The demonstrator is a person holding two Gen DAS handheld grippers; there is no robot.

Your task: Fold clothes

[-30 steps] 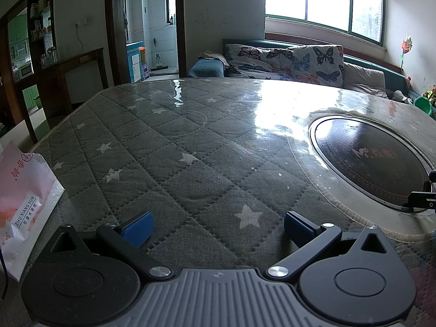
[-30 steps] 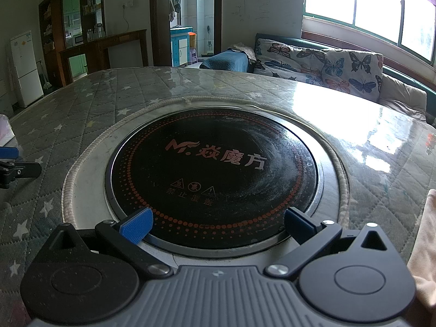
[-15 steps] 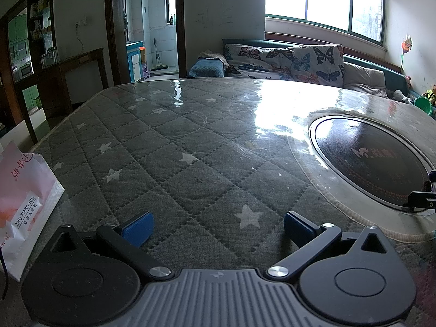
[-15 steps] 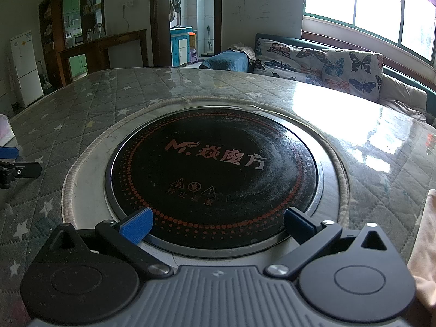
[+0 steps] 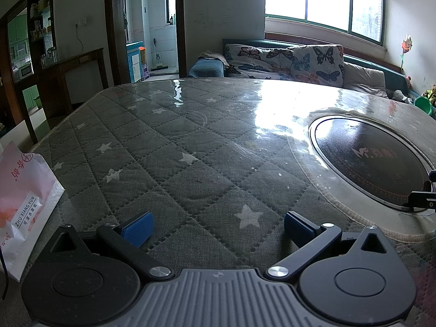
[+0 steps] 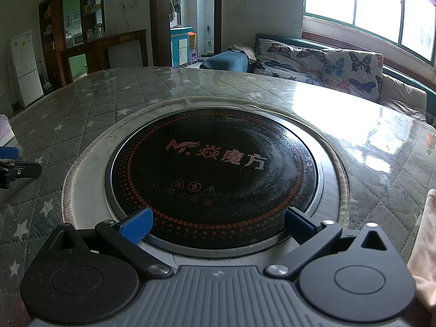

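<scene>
The left claw [image 5: 216, 227] hangs low over the counter [image 5: 169, 147], its blue fingertips [image 5: 137, 229] spread wide apart with nothing between them; beneath it lies grey quilted cloth with white stars under a glossy clear sheet; a pink-and-white paper bag [image 5: 23, 204] stands at the counter's left edge, just beside this claw; the right claw [image 6: 216, 227] is likewise spread wide and empty, poised over the near rim of a round black hotplate [image 6: 215, 169] sunk into the counter, ringed by a pale braided border; a pale peach garment [image 6: 423, 248] lies at the far right edge of the right wrist view, beside the right claw and partly cut off by the frame, touched by neither claw; a butterfly-print sofa [image 6: 321, 65] stands beyond the counter below the windows
</scene>
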